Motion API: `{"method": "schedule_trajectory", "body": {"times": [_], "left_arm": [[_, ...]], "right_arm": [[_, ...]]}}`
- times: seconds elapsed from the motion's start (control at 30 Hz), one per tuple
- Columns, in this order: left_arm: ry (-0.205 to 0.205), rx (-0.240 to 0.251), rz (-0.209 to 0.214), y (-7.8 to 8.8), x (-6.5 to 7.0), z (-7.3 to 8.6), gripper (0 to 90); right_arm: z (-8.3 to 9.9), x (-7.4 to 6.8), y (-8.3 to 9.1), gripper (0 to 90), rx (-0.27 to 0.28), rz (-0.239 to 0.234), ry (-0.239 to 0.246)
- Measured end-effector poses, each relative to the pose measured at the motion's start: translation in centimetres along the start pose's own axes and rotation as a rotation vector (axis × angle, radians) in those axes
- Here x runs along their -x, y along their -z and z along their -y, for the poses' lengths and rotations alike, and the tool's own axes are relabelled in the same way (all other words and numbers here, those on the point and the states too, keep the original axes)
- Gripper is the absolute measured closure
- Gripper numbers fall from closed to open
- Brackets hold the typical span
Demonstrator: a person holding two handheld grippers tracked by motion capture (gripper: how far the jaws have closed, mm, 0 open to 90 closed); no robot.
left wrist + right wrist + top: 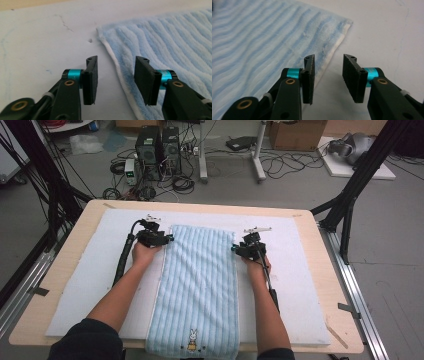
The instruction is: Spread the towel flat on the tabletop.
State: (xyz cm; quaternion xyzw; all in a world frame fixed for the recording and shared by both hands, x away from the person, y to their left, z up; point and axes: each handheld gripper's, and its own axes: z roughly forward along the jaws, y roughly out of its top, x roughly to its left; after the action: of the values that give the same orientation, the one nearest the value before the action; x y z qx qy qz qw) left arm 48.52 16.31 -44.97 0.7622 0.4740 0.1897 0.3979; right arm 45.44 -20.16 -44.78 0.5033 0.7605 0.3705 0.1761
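Here, a blue striped towel [200, 285] is seen spread flat on the white mat [90, 270] covering the bench, unfolded. The left gripper [115, 77] and right gripper [328, 77] are poised at its far corners, jaws parted, nothing gripped yet.

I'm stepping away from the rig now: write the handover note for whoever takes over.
Left claw: open, low over the towel's left long edge near the far corner; nothing gripped.
Right claw: open, at the right long edge near the other far corner; nothing gripped.
Towel: blue striped, flat and lengthwise on the white mat, rabbit end hanging over the near table edge.
Done: both claws placed at the edges.
Left: grip both edges, then probably fold.
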Motion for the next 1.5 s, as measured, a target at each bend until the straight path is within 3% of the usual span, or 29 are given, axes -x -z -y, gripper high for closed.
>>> {"method": "schedule_trajectory", "body": {"times": [0.07, 0.13, 0.2, 0.23, 0.4, 0.47, 0.53, 0.57, 0.67, 0.73, 0.8, 0.9, 1.0, 1.07, 1.1, 1.17, 1.23, 1.37, 1.43, 1.47, 1.5], "left_arm": [[-0.023, -0.004, -0.002, 0.0, 0.3, -0.1, 60.2], [-0.042, -0.006, 0.02, -0.1, 0.5, -0.1, 74.2], [-0.063, -0.012, 0.019, -0.1, 1.0, -0.1, 84.4], [-0.07, -0.016, 0.001, -0.1, 1.2, -0.2, 85.8], [-0.016, 0.009, -0.02, -0.5, 2.2, -0.2, 86.3], [-0.023, 0.015, -0.04, -0.6, 2.4, -0.3, 84.6], [0.014, 0.027, -0.062, -0.6, 2.1, -0.3, 68.7], [0.021, 0.027, -0.061, -0.6, 1.9, -0.3, 62.2], [0.031, 0.024, -0.065, -0.5, 1.3, -0.2, 58.4], [0.025, 0.014, -0.047, -0.4, 1.2, -0.2, 60.8], [0.004, 0.018, -0.016, -0.6, 1.5, -0.1, 73.6], [-0.059, 0.013, -0.057, -0.7, 2.0, -0.3, 85.9], [-0.012, 0.031, -0.125, -0.9, 1.8, -0.4, 86.9], [0.03, 0.032, -0.12, -0.9, 1.4, -0.4, 86.6], [0.052, 0.034, -0.119, -0.9, 1.1, -0.4, 84.1], [0.088, 0.035, -0.12, -0.6, 0.7, -0.3, 65.8], [0.085, 0.024, -0.103, -0.4, 0.6, -0.2, 62.0], [0.056, 0.006, -0.057, -0.2, 0.8, -0.1, 62.9], [0.024, 0.004, -0.059, -0.1, 1.0, 0.0, 68.0], [0.02, 0.007, -0.062, 0.0, 1.1, 0.1, 73.7], [0.017, 0.002, -0.057, 0.0, 1.1, 0.0, 84.8]], "right_arm": [[-0.6, -0.2, -0.4, 69.7, -0.009, 0.034, -0.001], [-1.2, -0.6, -1.0, 83.6, -0.024, 0.044, 0.041], [-2.0, -1.1, -1.5, 87.8, -0.052, 0.078, 0.083], [-2.3, -1.3, -1.8, 88.0, -0.064, 0.104, 0.114], [-4.0, -0.4, -2.8, 88.3, -0.091, 0.197, 0.043], [-4.4, -0.2, -3.1, 88.2, -0.075, 0.213, 0.062], [-4.5, -0.1, -3.1, 85.3, -0.051, 0.195, 0.031], [-4.4, 0.0, -3.0, 79.3, -0.039, 0.18, 0.02], [-3.9, 0.2, -2.1, 71.2, 0.008, 0.142, -0.007], [-3.5, 0.4, -1.2, 70.1, 0.025, 0.115, -0.027], [-2.9, 0.7, -0.2, 69.9, 0.043, 0.11, -0.032], [-2.0, 1.1, 1.3, 69.7, 0.046, 0.095, -0.039], [-1.1, 1.1, 2.4, 69.7, 0.055, 0.064, -0.037], [-0.5, 0.9, 2.9, 69.5, 0.057, 0.041, -0.028], [-0.3, 0.7, 3.0, 68.9, 0.055, 0.024, -0.025], [0.1, 0.4, 2.8, 66.2, 0.032, -0.008, -0.019], [0.3, -0.1, 2.4, 65.3, 0.004, -0.039, -0.019], [0.5, -1.2, 1.3, 66.8, -0.038, -0.018, 0.044], [0.6, -1.4, 1.0, 73.9, -0.041, 0.003, 0.052], [0.5, -1.3, 1.0, 83.6, -0.035, -0.002, 0.057], [0.5, -1.3, 0.9, 86.9, -0.036, -0.008, 0.063]]}}
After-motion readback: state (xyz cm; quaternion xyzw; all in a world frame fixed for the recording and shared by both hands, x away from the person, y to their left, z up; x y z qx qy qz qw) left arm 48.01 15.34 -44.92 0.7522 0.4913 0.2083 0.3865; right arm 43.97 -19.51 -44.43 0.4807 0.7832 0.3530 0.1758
